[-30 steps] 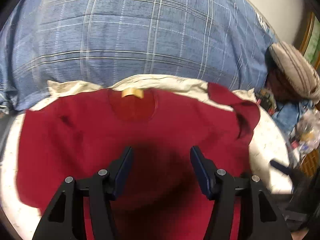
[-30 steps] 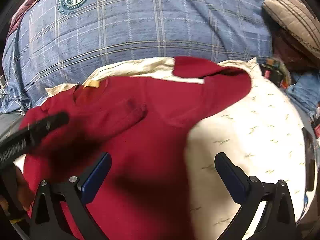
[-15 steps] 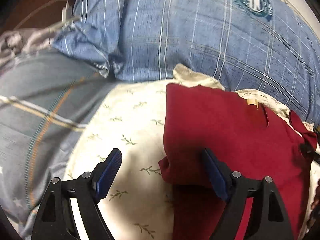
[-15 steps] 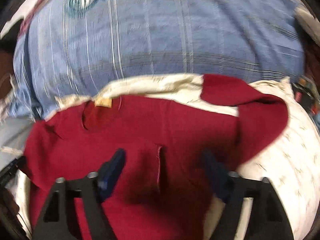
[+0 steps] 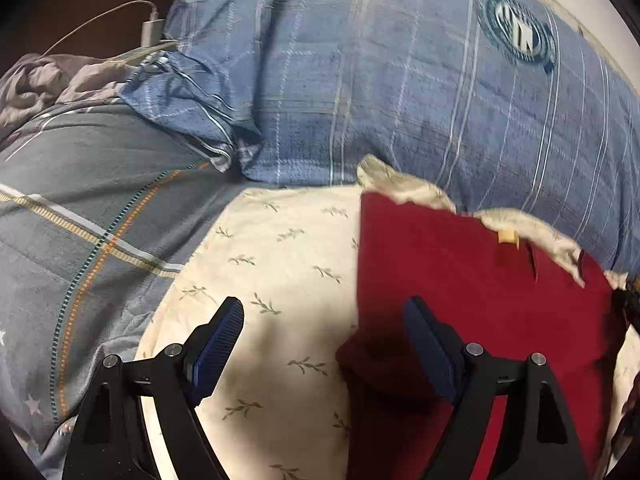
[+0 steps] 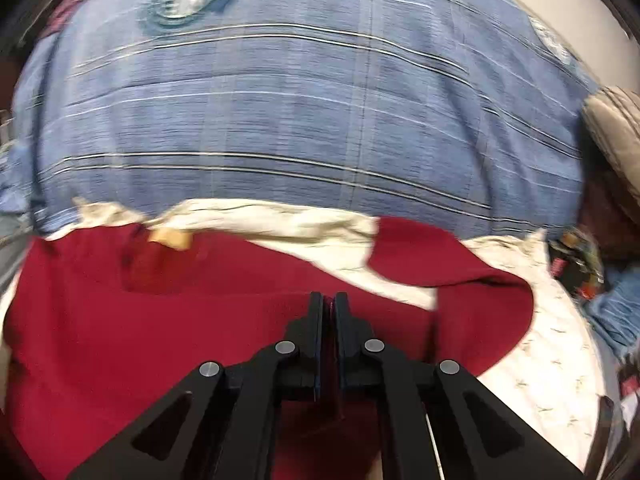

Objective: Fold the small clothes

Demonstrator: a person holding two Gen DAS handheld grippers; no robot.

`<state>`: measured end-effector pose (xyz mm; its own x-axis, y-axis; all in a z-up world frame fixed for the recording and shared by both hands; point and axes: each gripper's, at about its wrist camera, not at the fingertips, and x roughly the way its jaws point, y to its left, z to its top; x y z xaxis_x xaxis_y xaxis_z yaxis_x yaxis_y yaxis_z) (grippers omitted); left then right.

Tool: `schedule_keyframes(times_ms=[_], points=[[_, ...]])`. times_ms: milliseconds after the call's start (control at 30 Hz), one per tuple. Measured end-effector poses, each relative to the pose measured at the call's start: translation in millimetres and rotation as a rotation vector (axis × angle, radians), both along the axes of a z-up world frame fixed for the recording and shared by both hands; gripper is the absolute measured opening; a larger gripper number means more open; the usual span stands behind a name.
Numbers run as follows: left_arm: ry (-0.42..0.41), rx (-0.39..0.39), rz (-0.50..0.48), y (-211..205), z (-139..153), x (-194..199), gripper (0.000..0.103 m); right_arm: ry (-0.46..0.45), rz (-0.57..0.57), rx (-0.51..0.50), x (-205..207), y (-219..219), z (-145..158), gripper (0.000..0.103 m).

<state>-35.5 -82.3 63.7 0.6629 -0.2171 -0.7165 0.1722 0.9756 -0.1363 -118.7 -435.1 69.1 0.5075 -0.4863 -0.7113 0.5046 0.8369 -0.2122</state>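
Note:
A small dark red shirt (image 5: pixel 472 288) with a tan neck label (image 5: pixel 507 236) lies on a cream leaf-print cloth (image 5: pixel 280 264). In the left wrist view my left gripper (image 5: pixel 324 316) is open and empty, straddling the shirt's folded left edge. In the right wrist view the red shirt (image 6: pixel 120 320) fills the lower frame, with one sleeve (image 6: pixel 460 276) spread out to the right. My right gripper (image 6: pixel 328 300) is shut, with red fabric pinched between its pads at the shirt's middle.
A big blue plaid pillow (image 5: pixel 400 80) with a round badge lies behind the shirt; it also shows in the right wrist view (image 6: pixel 320 120). A grey plaid blanket (image 5: pixel 80 220) lies at the left, with a white charger cable (image 5: pixel 150 28) beyond. Clutter (image 6: pixel 580 268) sits at the right.
My right gripper has closed from wide open onto the shirt's fabric. My left gripper has swung left from the shirt's middle to its left edge and stays open.

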Motion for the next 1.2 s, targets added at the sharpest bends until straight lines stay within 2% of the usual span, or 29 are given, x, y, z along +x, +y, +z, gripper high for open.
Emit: schedule_keyframes(times_ms=[100,167,200,233,300,400,433,533,633,667,700,767,867,967,1067,1200], points=[[0.02,0.034,-0.018,-11.2,-7.5,4.0,0.082,0.069,-0.069,0.102,1.6,-18.2,-24.2,0.009],[0.03,0.062,-0.03,-17.5,-9.5,5.8,0.082,0.037,-0.114,0.153,-10.4,-21.4,-19.7,0.019],[0.027,0.073,-0.028,-19.5,-9.7,6.5,0.082,0.011,-0.114,0.157,-15.0,-18.6,-15.2,0.023],[0.026,0.079,-0.025,-21.0,-10.0,7.4,0.082,-0.015,-0.089,0.152,-18.7,-10.4,-7.6,0.033],[0.038,0.083,-0.02,-24.8,-12.0,11.4,0.082,-0.03,-0.007,0.152,-16.7,9.6,0.3,0.037],[0.066,0.096,-0.01,-29.5,-17.9,18.4,0.082,-0.025,0.145,0.233,-1.3,42.2,-0.5,0.037],[0.074,0.103,-0.009,-30.2,-19.8,20.2,0.082,-0.027,0.213,0.3,9.3,57.9,-5.1,0.037],[0.086,0.107,-0.009,-30.1,-22.1,22.3,0.083,-0.008,0.328,0.379,42.3,95.4,-20.7,0.035],[0.1,0.098,-0.007,-27.5,-23.2,24.9,0.084,0.028,0.445,0.351,75.2,139.9,-38.1,0.034],[0.105,0.095,-0.009,-26.7,-24.0,26.0,0.084,-0.002,0.478,0.327,84.3,149.7,-43.9,0.034],[0.108,0.092,-0.01,-26.1,-24.8,27.3,0.084,0.012,0.498,0.322,95.6,161.1,-50.5,0.034],[0.113,0.09,-0.01,-25.6,-25.7,30.2,0.084,0.04,0.513,0.323,112.5,175.2,-64.5,0.031],[0.116,0.085,-0.002,-24.5,-26.2,34.3,0.084,0.073,0.491,0.262,136.5,184.0,-85.7,0.031],[0.118,0.084,-0.003,-25.8,-26.2,36.9,0.084,0.05,0.468,0.254,140.6,179.2,-84.3,0.031],[0.117,0.085,-0.005,-26.1,-25.7,36.3,0.083,0.046,0.446,0.284,130.9,172.9,-76.0,0.034],[0.106,0.076,-0.005,-24.4,-21.7,32.2,0.082,0.044,0.46,0.304,88.1,163.8,-62.6,0.034]])
